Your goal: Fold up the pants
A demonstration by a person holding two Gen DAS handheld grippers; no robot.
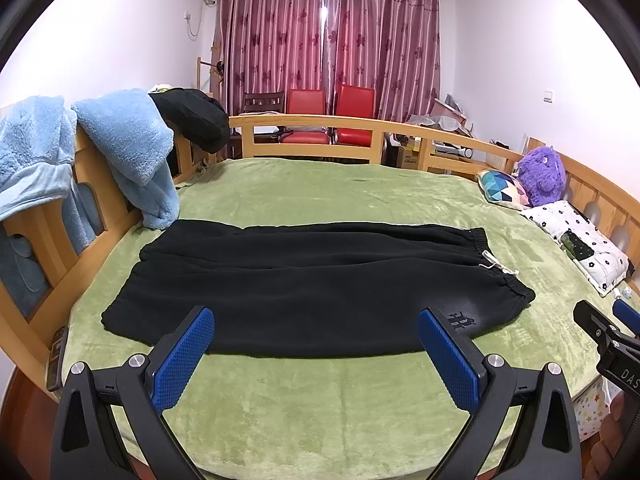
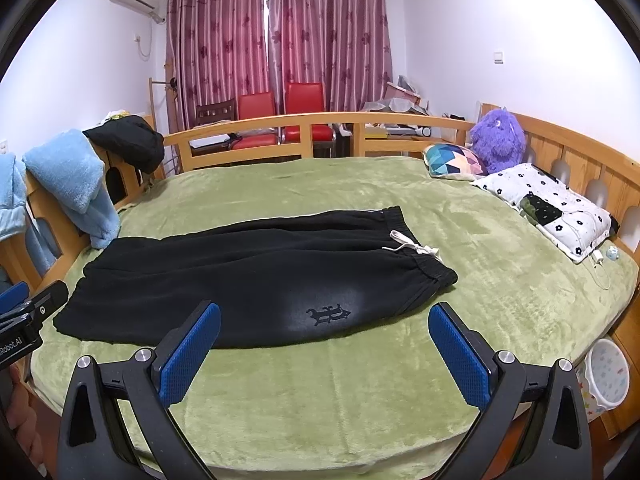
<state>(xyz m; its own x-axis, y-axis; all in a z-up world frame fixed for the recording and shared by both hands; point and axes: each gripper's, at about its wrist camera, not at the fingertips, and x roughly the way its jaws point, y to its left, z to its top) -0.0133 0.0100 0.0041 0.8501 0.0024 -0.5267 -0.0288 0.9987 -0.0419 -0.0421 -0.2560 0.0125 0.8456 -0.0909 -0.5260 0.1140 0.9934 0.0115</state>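
Note:
Black pants (image 1: 312,280) lie flat on the green bed cover (image 1: 320,400), legs to the left, waistband with white drawstring (image 1: 498,266) to the right. They also show in the right wrist view (image 2: 248,276), with an emblem (image 2: 328,314) near the front edge. My left gripper (image 1: 316,356) is open and empty, held above the cover just in front of the pants. My right gripper (image 2: 324,350) is open and empty, in front of the emblem. Each gripper shows at the edge of the other's view.
A wooden bed rail (image 1: 360,128) surrounds the bed. Blue fleece clothes (image 1: 132,148) and a black garment (image 1: 192,120) hang on the left rail. Pillows (image 2: 548,208) and a purple plush toy (image 2: 498,140) lie at the right. A white bin (image 2: 608,376) stands beside the bed.

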